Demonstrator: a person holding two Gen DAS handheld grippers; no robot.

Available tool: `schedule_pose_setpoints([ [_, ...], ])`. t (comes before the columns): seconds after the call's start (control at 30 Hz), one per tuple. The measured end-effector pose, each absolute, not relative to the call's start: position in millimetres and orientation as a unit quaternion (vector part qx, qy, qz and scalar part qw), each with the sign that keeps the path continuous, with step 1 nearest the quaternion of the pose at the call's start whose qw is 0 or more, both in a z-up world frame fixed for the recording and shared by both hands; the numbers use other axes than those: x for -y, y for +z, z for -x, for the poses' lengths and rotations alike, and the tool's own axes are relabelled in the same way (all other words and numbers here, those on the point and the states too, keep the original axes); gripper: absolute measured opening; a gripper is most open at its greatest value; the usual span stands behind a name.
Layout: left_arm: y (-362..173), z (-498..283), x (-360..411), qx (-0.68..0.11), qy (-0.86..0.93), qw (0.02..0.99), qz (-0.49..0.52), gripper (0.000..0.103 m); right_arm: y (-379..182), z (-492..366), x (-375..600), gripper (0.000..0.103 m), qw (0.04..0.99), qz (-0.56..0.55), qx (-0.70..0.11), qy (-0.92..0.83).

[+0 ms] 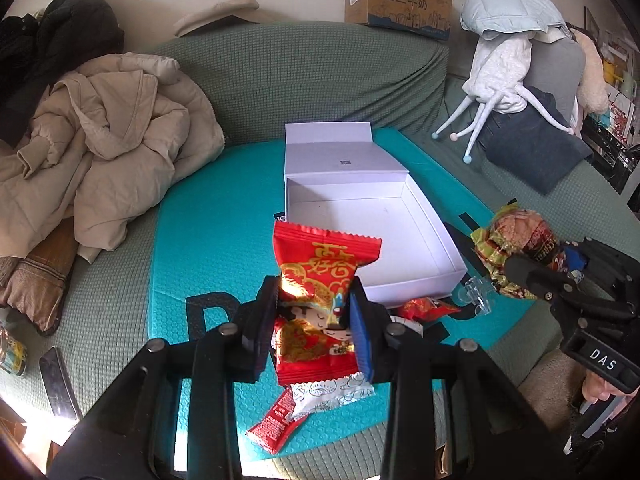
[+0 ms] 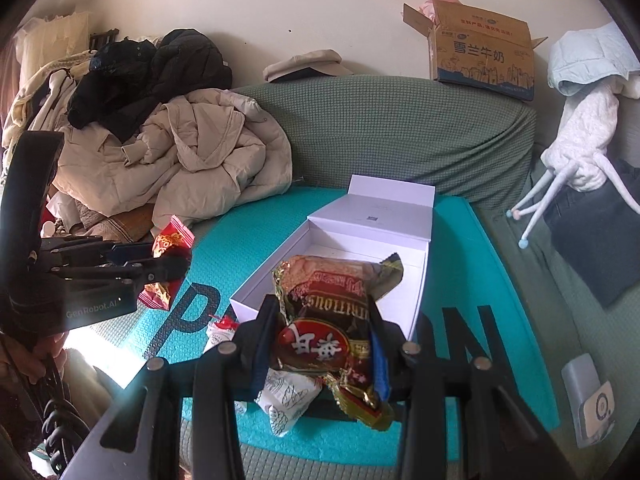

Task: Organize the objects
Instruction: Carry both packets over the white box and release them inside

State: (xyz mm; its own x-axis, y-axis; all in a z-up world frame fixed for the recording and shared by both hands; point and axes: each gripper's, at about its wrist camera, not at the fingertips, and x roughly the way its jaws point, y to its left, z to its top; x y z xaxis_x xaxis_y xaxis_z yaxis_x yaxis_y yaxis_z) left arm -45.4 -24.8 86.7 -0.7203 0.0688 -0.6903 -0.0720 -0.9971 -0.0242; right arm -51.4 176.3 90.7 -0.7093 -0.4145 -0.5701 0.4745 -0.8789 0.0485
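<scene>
Between the left gripper [image 1: 314, 320] fingers [image 1: 267, 320]: a wedding-candy packet [image 1: 320, 280], clamped. Just ahead of those fingertips, on the mat [image 1: 224, 248]: an open box [image 1: 372, 216], nothing inside. Below the packet, loose on the mat: two small wrappers [image 1: 304, 404]. Between the right gripper [image 2: 320, 336] fingers: a pastry packet [image 2: 332, 300], box directly beyond.

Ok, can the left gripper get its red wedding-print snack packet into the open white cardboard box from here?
Probably yes. The left gripper holds the red wedding-print snack packet just short of the open white cardboard box; the lid is folded back, the box looks empty, and nothing stands between.
</scene>
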Motion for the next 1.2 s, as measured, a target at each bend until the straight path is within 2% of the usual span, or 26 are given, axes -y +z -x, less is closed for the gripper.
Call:
schedule_pose_setpoints([
  [0.4,79.8,143.9,15.0,-0.026,0.929,0.048,0.367,0.032,104.8,144.1,-153.3,0.041,0.219,-0.267,-0.062,-0.936],
  [0.73,62.9,217.1,13.5,-0.029,0.92,0.061,0.386,0.032,94.9,223.5,-141.8,0.041,0.207,-0.28,-0.062,-0.936],
  [1.2,28.0,285.5,6.1,-0.056,0.91,0.074,0.405,0.032,31.2,307.2,-119.7,0.041,0.263,-0.366,-0.059,-0.89],
])
